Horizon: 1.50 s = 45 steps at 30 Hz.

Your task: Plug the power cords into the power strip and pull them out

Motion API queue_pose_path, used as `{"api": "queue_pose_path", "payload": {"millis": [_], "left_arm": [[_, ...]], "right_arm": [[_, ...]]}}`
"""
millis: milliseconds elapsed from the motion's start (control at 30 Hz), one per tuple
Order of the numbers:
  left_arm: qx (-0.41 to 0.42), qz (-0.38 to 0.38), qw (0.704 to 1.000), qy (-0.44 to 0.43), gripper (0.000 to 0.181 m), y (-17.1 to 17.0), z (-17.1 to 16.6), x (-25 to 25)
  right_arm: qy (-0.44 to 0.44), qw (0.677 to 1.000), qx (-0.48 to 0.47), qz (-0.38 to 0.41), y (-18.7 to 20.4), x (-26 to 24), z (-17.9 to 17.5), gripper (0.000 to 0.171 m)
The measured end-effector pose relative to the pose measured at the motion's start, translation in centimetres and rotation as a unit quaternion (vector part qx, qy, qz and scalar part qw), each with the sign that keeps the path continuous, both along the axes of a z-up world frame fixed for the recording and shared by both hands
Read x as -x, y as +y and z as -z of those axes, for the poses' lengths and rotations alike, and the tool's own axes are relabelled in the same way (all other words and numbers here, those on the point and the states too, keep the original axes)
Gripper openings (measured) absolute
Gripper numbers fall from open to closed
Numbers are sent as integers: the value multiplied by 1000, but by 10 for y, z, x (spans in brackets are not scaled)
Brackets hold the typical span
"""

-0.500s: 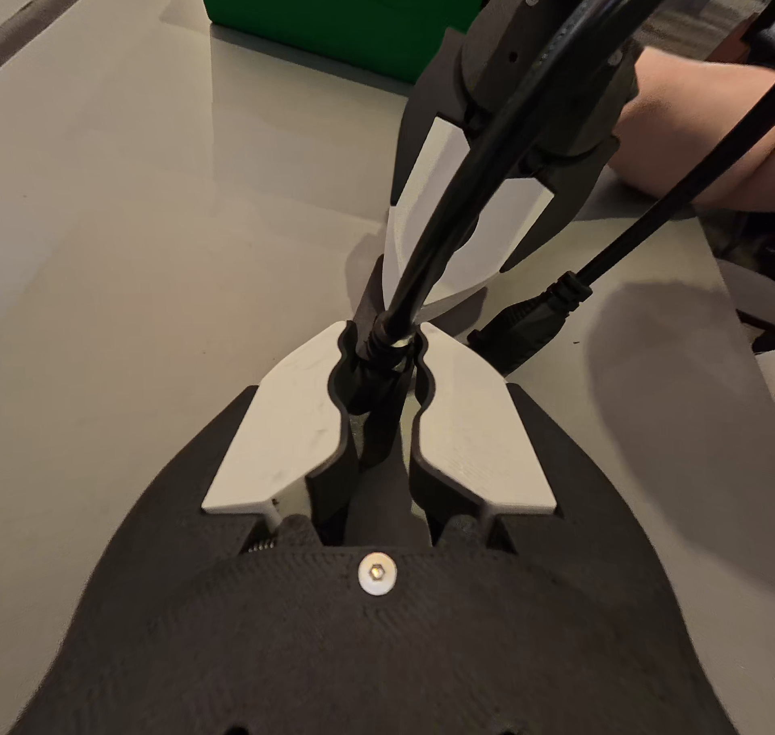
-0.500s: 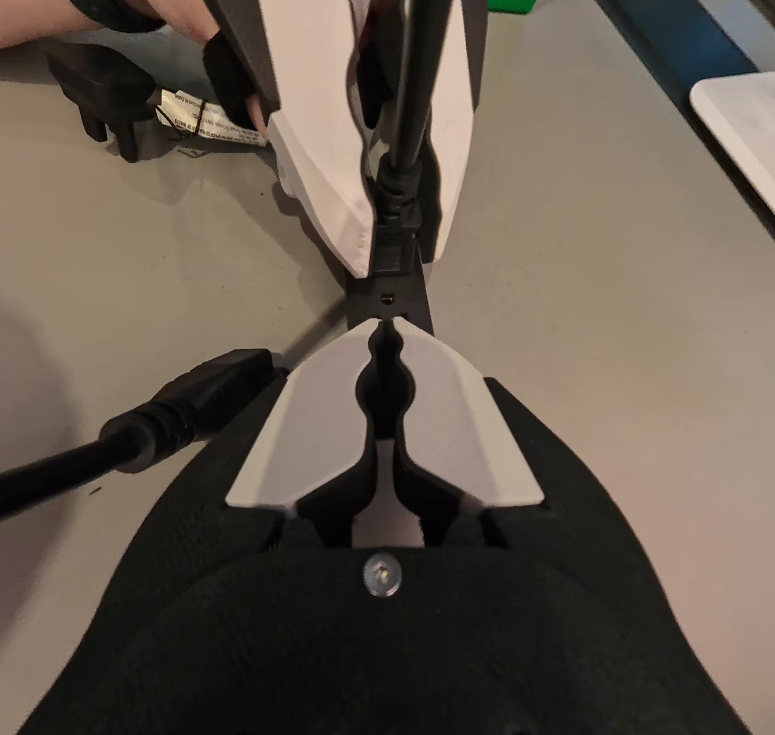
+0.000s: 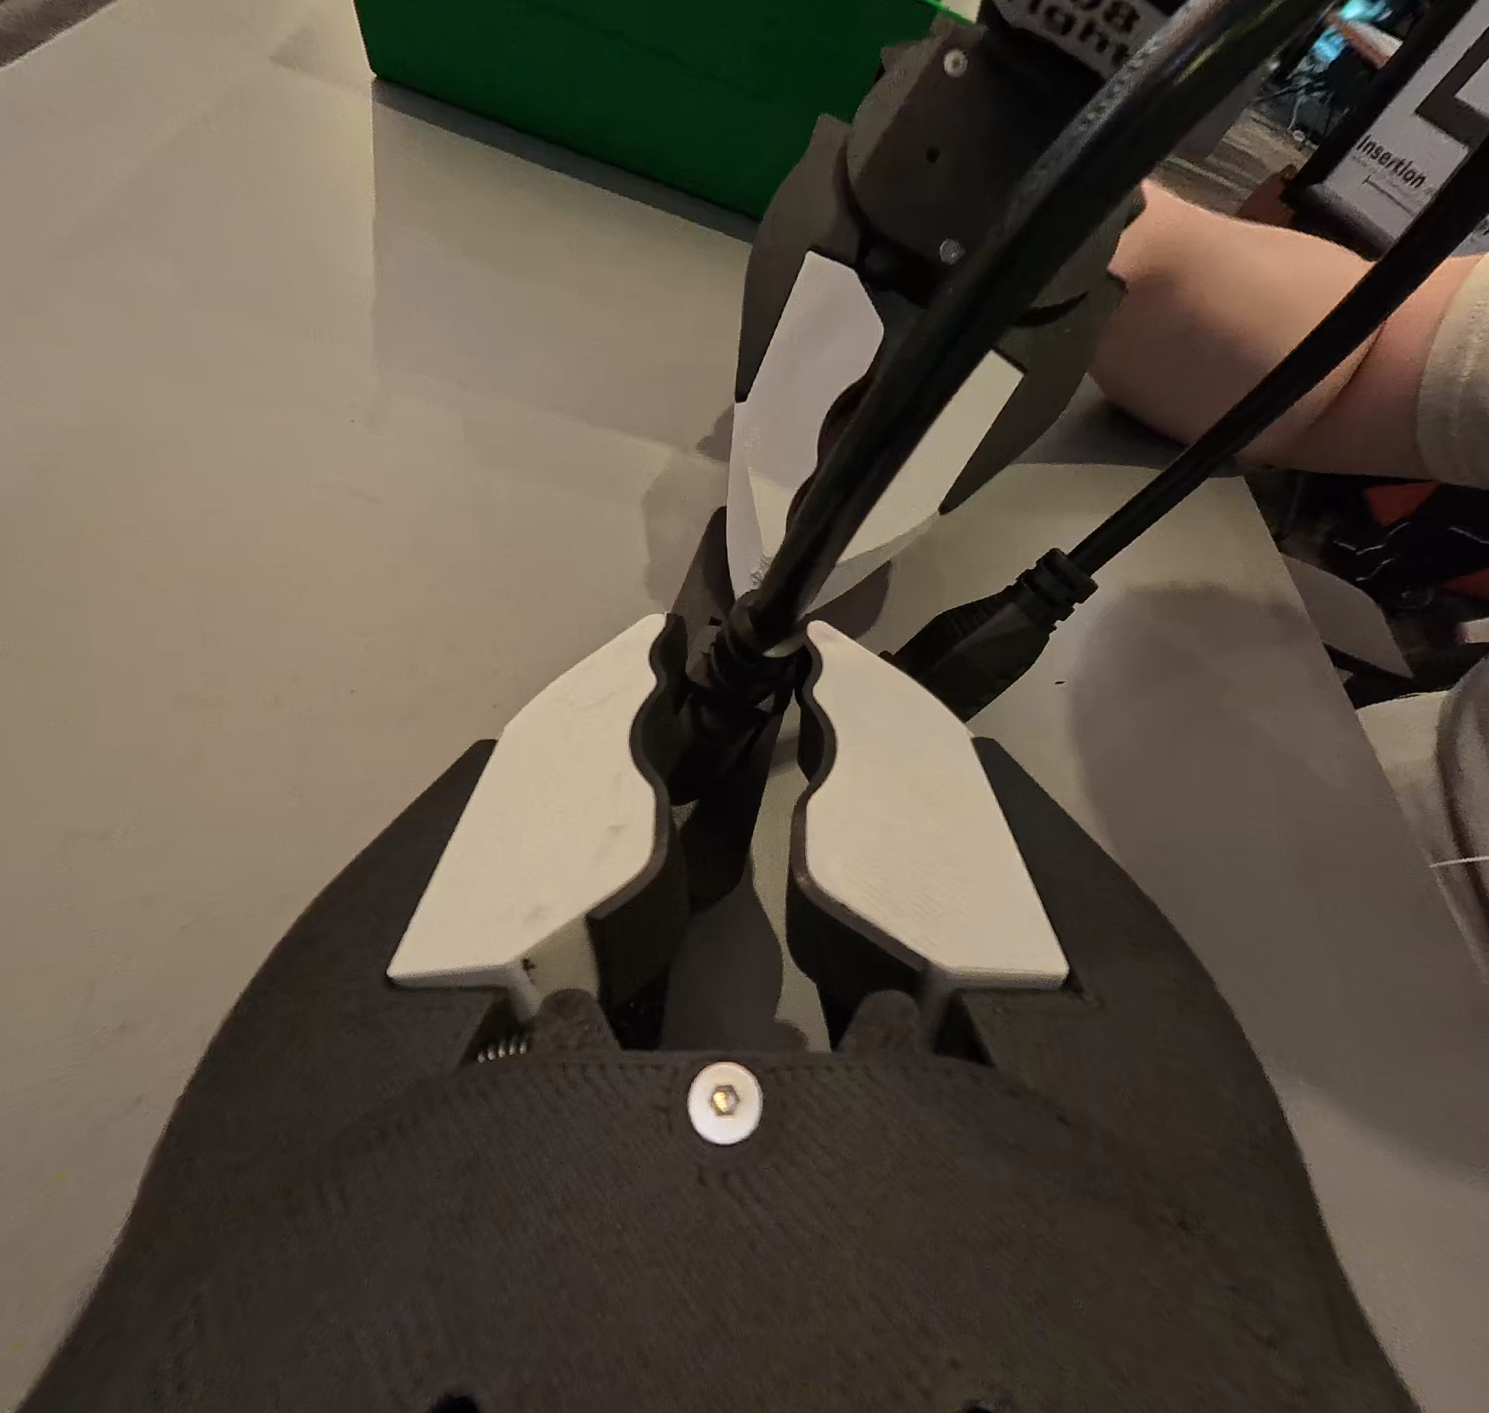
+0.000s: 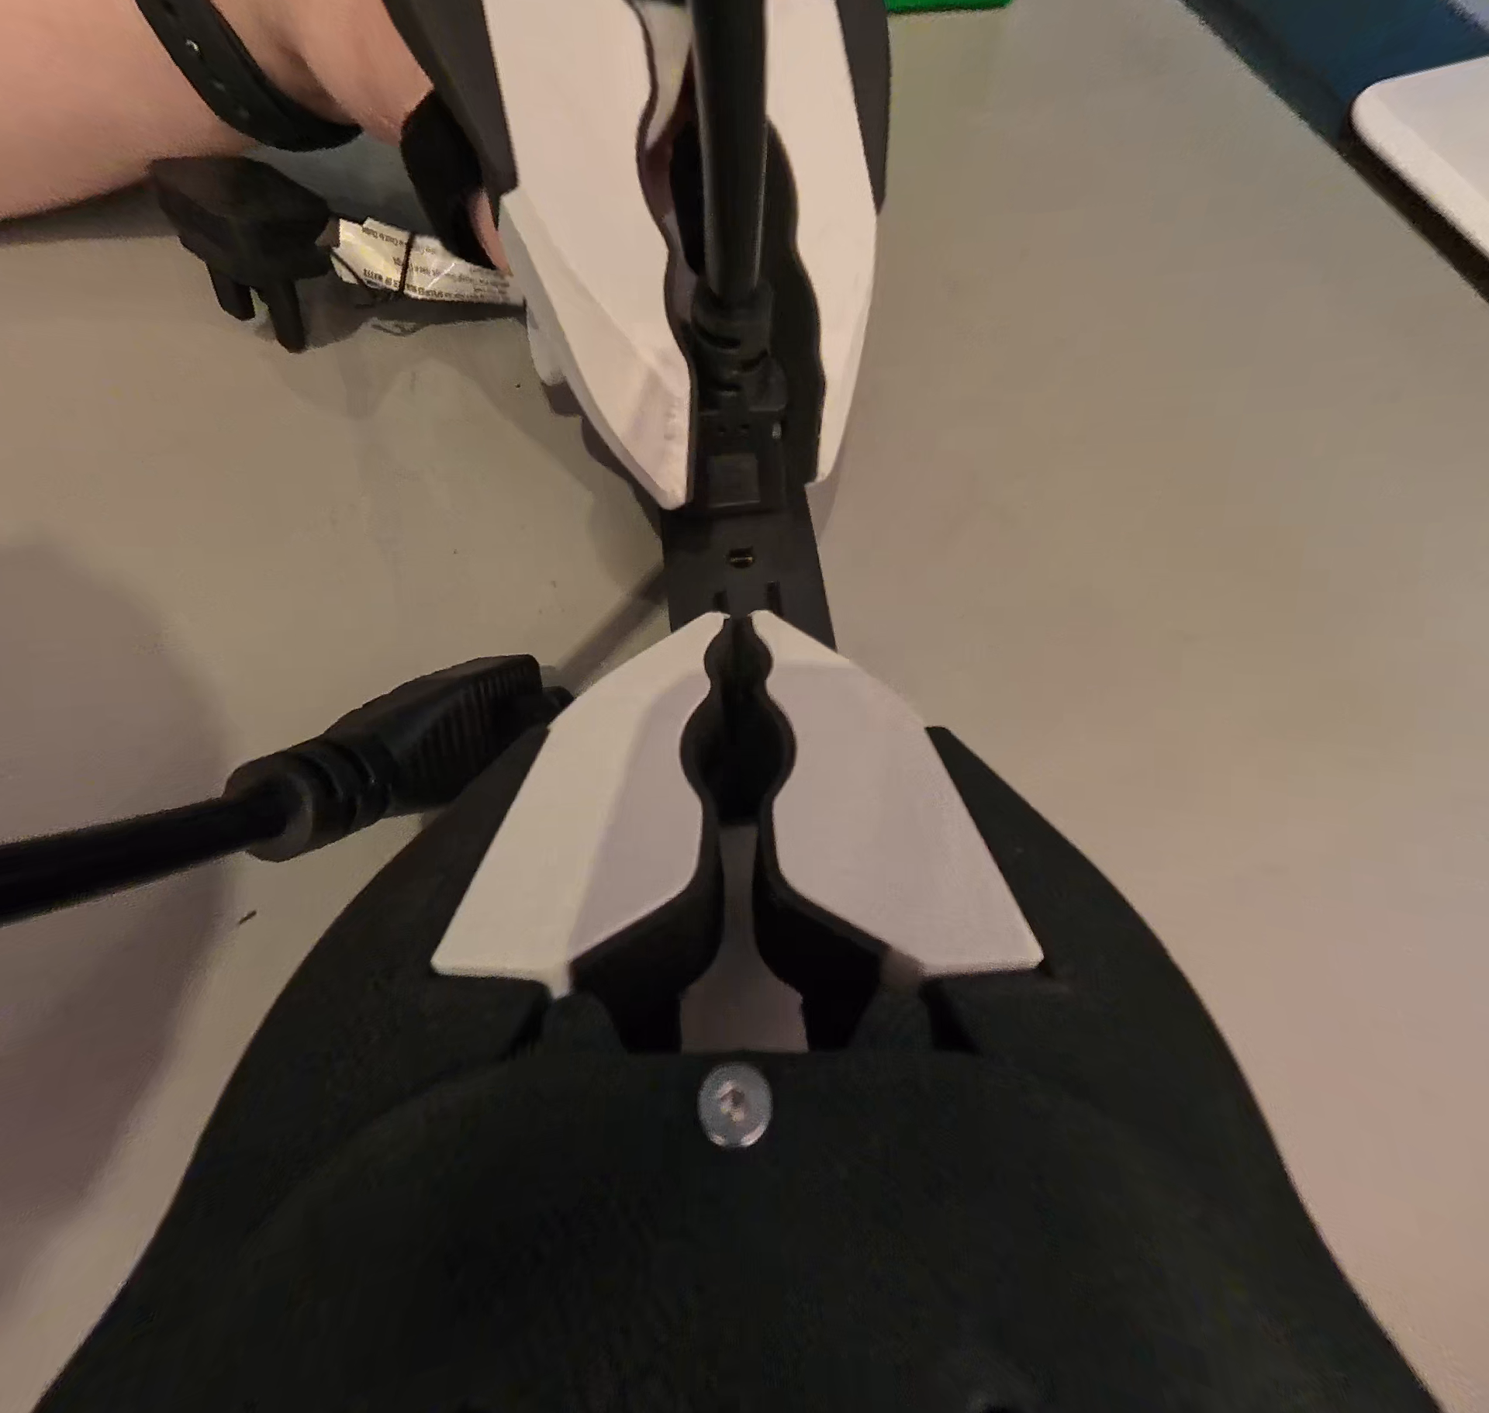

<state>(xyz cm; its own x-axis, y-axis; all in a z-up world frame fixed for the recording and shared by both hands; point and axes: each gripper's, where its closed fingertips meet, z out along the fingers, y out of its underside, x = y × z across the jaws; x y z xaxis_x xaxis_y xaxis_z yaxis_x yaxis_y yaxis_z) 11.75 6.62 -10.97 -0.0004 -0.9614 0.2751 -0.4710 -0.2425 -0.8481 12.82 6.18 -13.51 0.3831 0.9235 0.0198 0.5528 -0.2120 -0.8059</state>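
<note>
Item 1: my left gripper (image 3: pixel 737 641), fingers clamped on a black plug (image 4: pixel 737 440). In the right wrist view the plug stands upright with its foot at the black power strip (image 4: pixel 745 560); whether it is fully seated I cannot tell. Its cord (image 3: pixel 1047 190) runs up and away to the right.

Item 2: my right gripper (image 4: pixel 737 617), tips nearly touching over the strip just short of that plug. They look drawn together on the strip's body, though I cannot tell how firmly.

Item 3: second plug (image 4: pixel 451 718), black, ribbed, lying on the grey table (image 3: pixel 322 448) just left of my right gripper, loose, cord trailing off.

Item 4: third plug (image 4: pixel 242 238), pins down, far left, beside a tag (image 4: pixel 419 274).

Item 5: green box (image 3: pixel 628 45) at the table's back.
</note>
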Motion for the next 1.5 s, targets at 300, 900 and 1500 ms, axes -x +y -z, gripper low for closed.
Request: {"api": "queue_pose_path", "payload": {"millis": [300, 900, 1500], "left_arm": [[-54, -6, 998, 30, 23, -1, 1, -6], [-53, -22, 998, 28, 22, 5, -5, -4], [-71, -11, 997, 11, 13, 0, -17, -6]], "right_arm": [[0, 1000, 5, -8, -1, -2, 1, 7], [20, 1000, 16, 4, 3, 4, 1, 9], [22, 999, 24, -2, 1, 0, 2, 9]]}}
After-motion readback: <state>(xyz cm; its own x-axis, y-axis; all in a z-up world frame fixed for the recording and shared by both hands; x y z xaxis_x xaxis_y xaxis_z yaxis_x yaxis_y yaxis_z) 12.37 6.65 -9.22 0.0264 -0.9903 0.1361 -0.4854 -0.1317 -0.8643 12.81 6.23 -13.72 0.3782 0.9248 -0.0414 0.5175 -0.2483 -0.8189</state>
